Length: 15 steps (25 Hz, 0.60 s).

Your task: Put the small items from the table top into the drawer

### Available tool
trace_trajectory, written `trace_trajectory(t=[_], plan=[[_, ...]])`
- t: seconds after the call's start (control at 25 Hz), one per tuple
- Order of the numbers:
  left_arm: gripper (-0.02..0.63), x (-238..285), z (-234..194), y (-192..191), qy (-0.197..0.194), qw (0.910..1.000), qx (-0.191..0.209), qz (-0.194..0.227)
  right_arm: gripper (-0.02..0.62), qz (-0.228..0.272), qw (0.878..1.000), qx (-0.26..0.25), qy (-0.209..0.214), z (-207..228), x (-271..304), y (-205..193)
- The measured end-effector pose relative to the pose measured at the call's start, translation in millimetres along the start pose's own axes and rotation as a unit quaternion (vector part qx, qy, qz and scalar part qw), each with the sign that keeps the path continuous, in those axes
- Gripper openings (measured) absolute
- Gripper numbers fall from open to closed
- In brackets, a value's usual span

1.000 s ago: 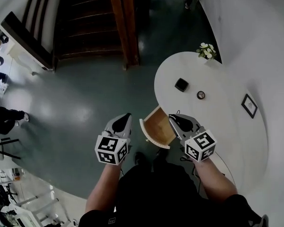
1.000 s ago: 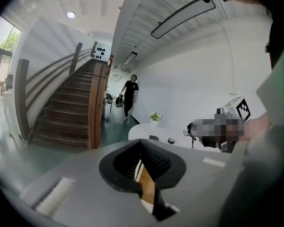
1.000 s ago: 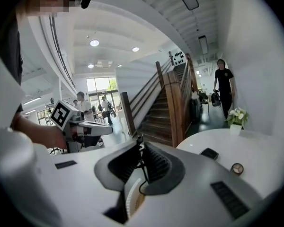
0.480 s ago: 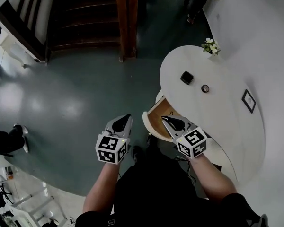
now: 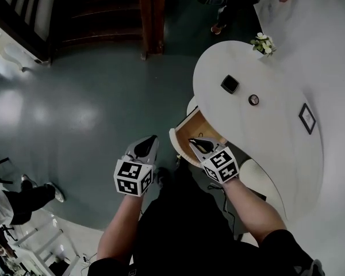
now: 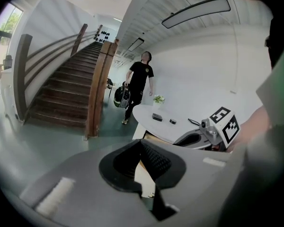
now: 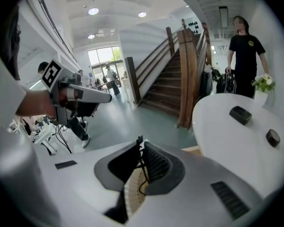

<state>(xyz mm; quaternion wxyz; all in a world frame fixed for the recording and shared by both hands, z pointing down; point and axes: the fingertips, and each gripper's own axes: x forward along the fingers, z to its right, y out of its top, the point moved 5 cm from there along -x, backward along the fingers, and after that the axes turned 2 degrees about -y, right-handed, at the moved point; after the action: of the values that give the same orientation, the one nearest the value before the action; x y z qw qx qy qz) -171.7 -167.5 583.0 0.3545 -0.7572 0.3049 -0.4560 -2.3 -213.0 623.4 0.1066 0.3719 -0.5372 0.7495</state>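
Observation:
The white half-round table (image 5: pixel 276 137) has its wooden drawer (image 5: pixel 196 132) pulled open at the near left edge. A black square item (image 5: pixel 230 84) and a small round item (image 5: pixel 253 100) lie on the top; both show in the right gripper view as the black item (image 7: pixel 240 115) and the round item (image 7: pixel 272 137). My right gripper (image 5: pixel 192 141) hangs over the open drawer, shut on a thin black wire loop (image 7: pixel 140 174) that dangles below its tips. My left gripper (image 5: pixel 152 139) is over the floor left of the drawer, shut and empty.
A vase of flowers (image 5: pixel 263 43) and a small picture frame (image 5: pixel 306 118) stand on the table. A person in black (image 7: pixel 244 46) stands beyond the table's far end, beside the wooden staircase (image 6: pixel 66 93). Green floor (image 5: pixel 92 114) spreads to the left.
My right gripper moved left, from the table edge to above the open drawer. The left gripper stayed about where it was. The person by the table's far end came into view.

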Motion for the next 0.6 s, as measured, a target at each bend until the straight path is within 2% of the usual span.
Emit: trace_trajectory(t=[0.32, 0.6], plan=[[0.011, 29, 6, -22, -0.013, 0.9994, 0.003, -0.031, 0.040, -0.071, 0.997, -0.004, 0.018, 24, 44, -54], [0.011, 45, 4, -30, -0.016, 0.9992, 0.005, -0.037, 0.040, -0.131, 0.989, -0.052, 0.032, 38, 81, -91]])
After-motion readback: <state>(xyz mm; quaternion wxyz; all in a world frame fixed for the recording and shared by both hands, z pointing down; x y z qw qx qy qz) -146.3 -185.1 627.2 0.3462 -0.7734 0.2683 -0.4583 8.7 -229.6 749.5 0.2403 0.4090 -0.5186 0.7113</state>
